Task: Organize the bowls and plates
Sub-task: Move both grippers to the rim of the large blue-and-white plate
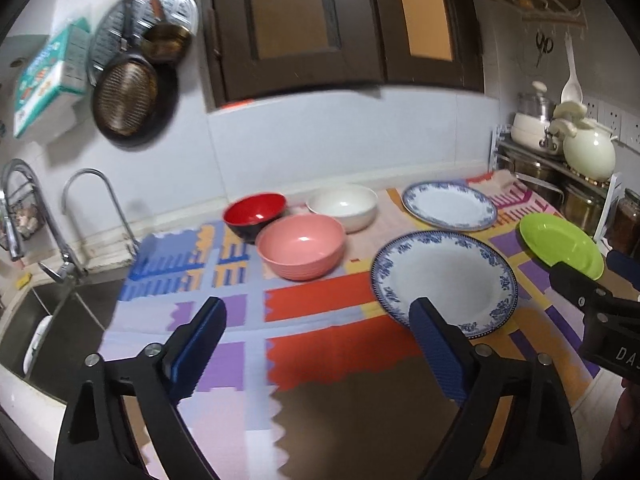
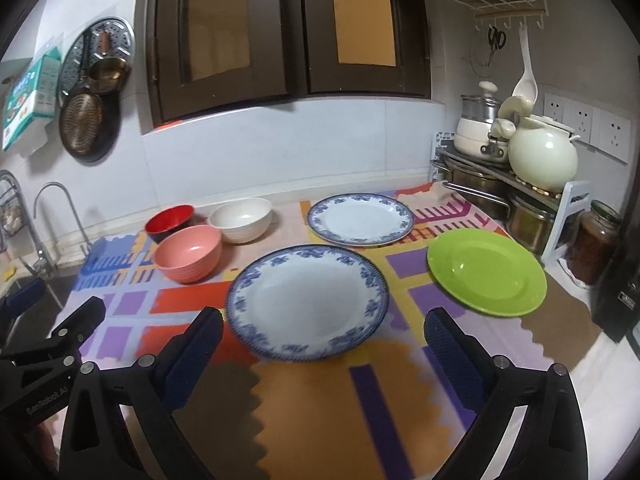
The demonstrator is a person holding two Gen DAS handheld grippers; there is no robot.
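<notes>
- Left gripper (image 1: 320,344): black plastic arms ending in blue ribbed fingers (image 1: 198,346), spread wide with nothing between them, hanging above the near part of the cloth.
- Right gripper (image 2: 322,354): same black frame, blue dimpled fingers (image 2: 452,354) released and empty, poised just in front of the nearest plate.
- Counter (image 2: 600,356): pale stone edge, covered by a flat patterned cloth (image 2: 320,400) in orange, purple, red and blue blocks with zigzag borders.
- Deep blue-and-white plate (image 2: 307,302): glossy round ceramic with floral rim, at the middle of the cloth, nearest the grippers.
- Second blue-and-white plate (image 2: 361,219): flatter, same floral rim, behind the first, near the wall.
- Green plate (image 2: 486,272): smooth, shiny, round, lying to the right of both, apart from them.
- Pink bowl (image 2: 188,254): matte, round, ridged outside, left of the deep plate.
- White bowl (image 2: 240,220): ridged outside, just behind the pink one.
- Red bowl (image 2: 170,220): glossy red inside, dark outside, far left by the wall.
- Steel sink (image 1: 52,320) with curved chrome tap (image 1: 100,208) at the left end.
</notes>
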